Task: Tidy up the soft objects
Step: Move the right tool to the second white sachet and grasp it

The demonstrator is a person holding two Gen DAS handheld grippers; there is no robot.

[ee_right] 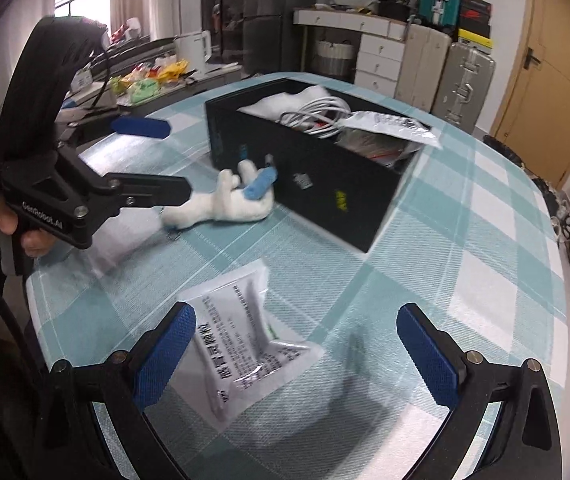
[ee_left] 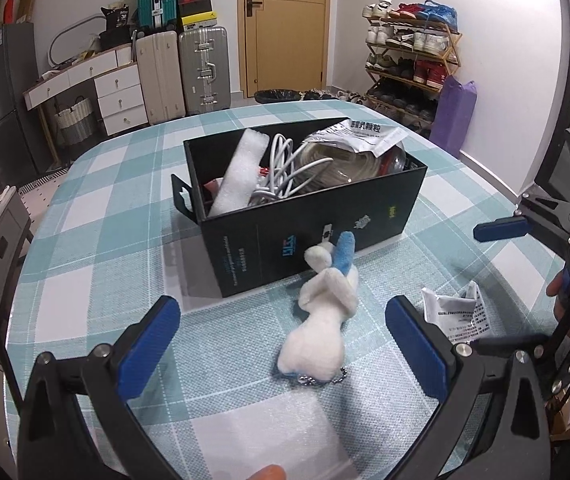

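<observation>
A white plush toy with blue ears [ee_left: 321, 320] lies on the checked tablecloth just in front of a black box [ee_left: 325, 232]. My left gripper [ee_left: 285, 348] is open, its blue pads on either side of the toy, apart from it. In the right wrist view the toy [ee_right: 225, 204] lies beside the box [ee_right: 325, 184], with the left gripper [ee_right: 165, 160] over its near end. My right gripper [ee_right: 297, 352] is open and empty above a white printed sachet [ee_right: 245, 348]. That sachet also shows in the left wrist view [ee_left: 457, 312].
The box holds a white foam strip [ee_left: 241, 172], a coiled white cable [ee_left: 285, 176], a clear bag [ee_left: 345, 160] and another sachet [ee_left: 369, 136]. Suitcases [ee_left: 189, 68], drawers [ee_left: 117, 100], a shoe rack [ee_left: 409, 60] and a purple bag [ee_left: 453, 116] stand beyond the round table [ee_left: 117, 216].
</observation>
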